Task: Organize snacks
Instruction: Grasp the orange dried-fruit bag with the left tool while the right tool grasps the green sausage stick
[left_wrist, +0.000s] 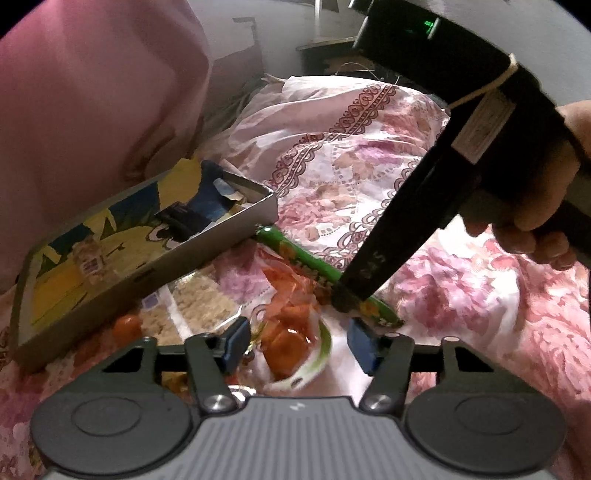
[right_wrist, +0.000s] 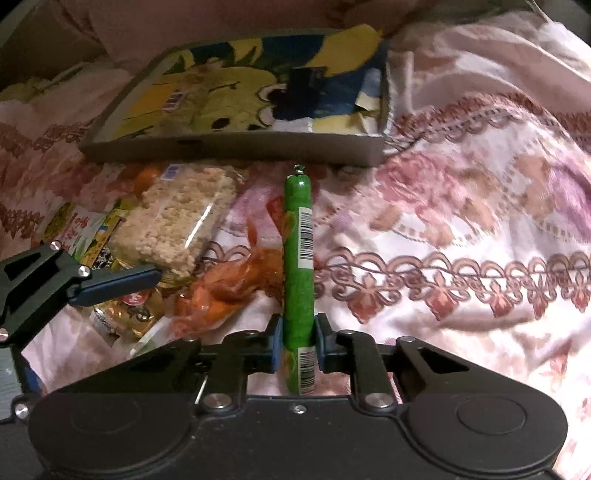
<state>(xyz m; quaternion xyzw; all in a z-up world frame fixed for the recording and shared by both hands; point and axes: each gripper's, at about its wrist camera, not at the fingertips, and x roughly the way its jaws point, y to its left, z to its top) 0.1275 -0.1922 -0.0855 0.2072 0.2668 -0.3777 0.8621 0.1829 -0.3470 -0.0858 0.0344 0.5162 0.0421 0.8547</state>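
Observation:
My right gripper (right_wrist: 298, 341) is shut on a green sausage stick (right_wrist: 298, 258) with a barcode, which points toward a shallow grey box (right_wrist: 236, 146) lined with yellow and blue paper. In the left wrist view the right gripper (left_wrist: 345, 301) pinches the same green stick (left_wrist: 295, 254) near its lower end. My left gripper (left_wrist: 297, 345) is open, its jaws either side of a clear packet of orange snacks (left_wrist: 291, 332) on the bedspread. That packet (right_wrist: 229, 288) also lies left of the stick in the right wrist view, with my left gripper's blue finger (right_wrist: 122, 282) beside it.
A clear pack of puffed rice cake (right_wrist: 177, 221) and several small yellow and green packets (right_wrist: 85, 236) lie left of the stick. The box (left_wrist: 147, 258) sits tilted on the pink floral bedspread (right_wrist: 461, 240). A pink-clothed body (left_wrist: 92, 92) is behind the box.

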